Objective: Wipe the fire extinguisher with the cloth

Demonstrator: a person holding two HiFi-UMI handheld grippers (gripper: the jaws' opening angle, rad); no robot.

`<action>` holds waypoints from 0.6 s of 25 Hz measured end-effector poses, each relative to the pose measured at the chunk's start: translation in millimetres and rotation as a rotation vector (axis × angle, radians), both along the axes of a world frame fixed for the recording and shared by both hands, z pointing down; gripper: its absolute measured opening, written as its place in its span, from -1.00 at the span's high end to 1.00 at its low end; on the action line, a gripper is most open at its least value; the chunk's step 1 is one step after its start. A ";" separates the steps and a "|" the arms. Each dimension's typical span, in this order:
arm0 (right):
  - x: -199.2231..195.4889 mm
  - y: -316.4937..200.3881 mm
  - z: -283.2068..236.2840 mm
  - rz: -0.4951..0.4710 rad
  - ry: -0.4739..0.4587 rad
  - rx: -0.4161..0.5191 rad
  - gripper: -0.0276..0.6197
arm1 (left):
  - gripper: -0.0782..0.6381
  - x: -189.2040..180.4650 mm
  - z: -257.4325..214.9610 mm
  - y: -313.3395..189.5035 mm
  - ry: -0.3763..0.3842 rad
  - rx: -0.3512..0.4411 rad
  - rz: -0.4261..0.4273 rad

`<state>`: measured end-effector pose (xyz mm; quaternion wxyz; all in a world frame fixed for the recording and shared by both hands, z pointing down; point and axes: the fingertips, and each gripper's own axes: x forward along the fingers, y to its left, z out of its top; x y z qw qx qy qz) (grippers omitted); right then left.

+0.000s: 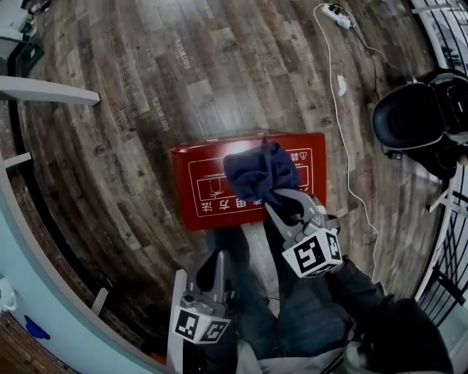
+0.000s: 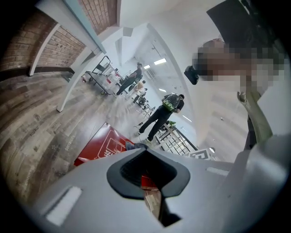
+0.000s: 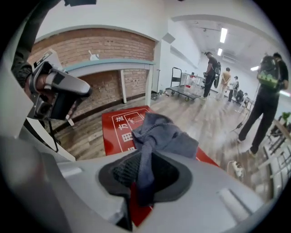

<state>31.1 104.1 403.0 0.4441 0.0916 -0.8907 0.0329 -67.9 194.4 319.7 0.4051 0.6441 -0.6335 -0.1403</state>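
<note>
The fire extinguisher is boxed in a flat red case point(image 1: 208, 182) with white print, lying on the wood floor. A dark blue cloth point(image 1: 259, 169) is bunched on its top right part. My right gripper point(image 1: 281, 203) reaches down from the near side and is shut on a twisted tail of the cloth point(image 3: 159, 134), which runs between its pads over the case point(image 3: 116, 132). My left gripper point(image 1: 212, 264) hangs lower left, off the case and beside the person's legs, its jaws together with nothing in them. In the left gripper view the case point(image 2: 97, 148) lies beyond the left gripper point(image 2: 148, 175).
A white cable and power strip point(image 1: 338, 16) trail across the floor at the right. A black chair point(image 1: 413, 117) and metal railing stand at the far right. White table legs point(image 1: 51, 91) and a pale wall line the left. Several people point(image 3: 266, 91) stand far off.
</note>
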 end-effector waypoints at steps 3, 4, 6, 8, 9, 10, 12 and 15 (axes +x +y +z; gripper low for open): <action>-6.6 6.0 -18.8 0.086 -0.102 -0.144 0.47 | 0.78 -0.9 -26.5 -6.1 -0.026 0.017 0.086; -7.8 4.1 -27.7 0.119 -0.117 -0.169 0.32 | 0.78 -2.0 -35.0 -12.6 -0.035 0.033 0.120; -0.5 3.1 -49.0 0.147 -0.090 -0.169 0.24 | 0.78 -1.1 -56.9 -23.4 -0.041 0.057 0.175; 8.1 13.9 -75.6 0.115 -0.045 -0.108 0.24 | 0.78 -4.2 -86.6 -19.6 -0.060 0.051 0.205; 8.6 17.9 -87.6 0.091 -0.034 -0.073 0.24 | 0.78 -10.3 -102.0 -17.9 -0.083 0.051 0.213; 7.7 19.0 -98.2 0.077 -0.033 -0.053 0.24 | 0.78 -17.8 -117.1 -18.9 -0.109 0.057 0.217; 9.9 17.3 -118.7 0.089 -0.052 -0.054 0.28 | 0.78 -28.7 -144.6 -23.8 -0.151 0.076 0.217; 21.8 13.6 -149.5 0.120 -0.094 -0.082 0.46 | 0.78 -34.2 -179.6 -27.7 -0.182 0.101 0.174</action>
